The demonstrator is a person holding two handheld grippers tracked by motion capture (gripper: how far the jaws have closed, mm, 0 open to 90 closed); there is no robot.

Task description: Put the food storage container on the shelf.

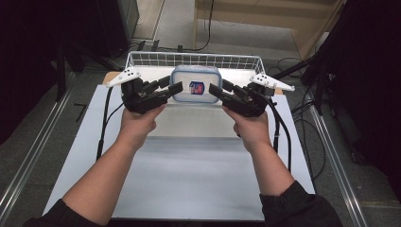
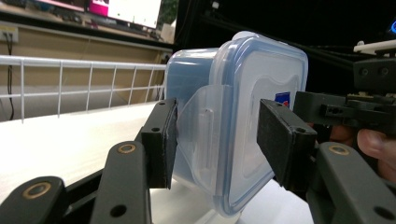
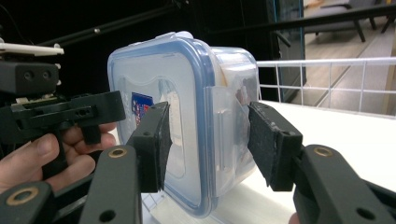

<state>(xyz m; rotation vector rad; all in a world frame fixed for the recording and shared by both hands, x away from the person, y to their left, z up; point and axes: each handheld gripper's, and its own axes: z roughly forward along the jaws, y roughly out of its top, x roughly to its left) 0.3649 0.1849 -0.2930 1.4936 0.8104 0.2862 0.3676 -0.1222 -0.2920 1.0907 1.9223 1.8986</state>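
Observation:
A clear plastic container [image 1: 195, 84] with a blue-rimmed lid stands on its edge at the front of a white wire basket [image 1: 194, 59], its lid facing the person. My left gripper [image 1: 172, 87] is at its left side, open, jaws straddling the left side clip [image 2: 201, 126] of the container [image 2: 261, 93]. In its own view the left gripper [image 2: 217, 140] has a gap between the right pad and the lid. My right gripper [image 1: 216, 90] is at the opposite side, open; in its own view the right gripper [image 3: 208, 140] brackets the right clip [image 3: 224, 121] of the container [image 3: 149, 74].
The basket sits at the far end of a white table top [image 1: 189, 165]. Cables trail from both grippers along the table's sides. Metal rails [image 1: 28, 156] run along the floor on both sides, and dark stands rise beyond.

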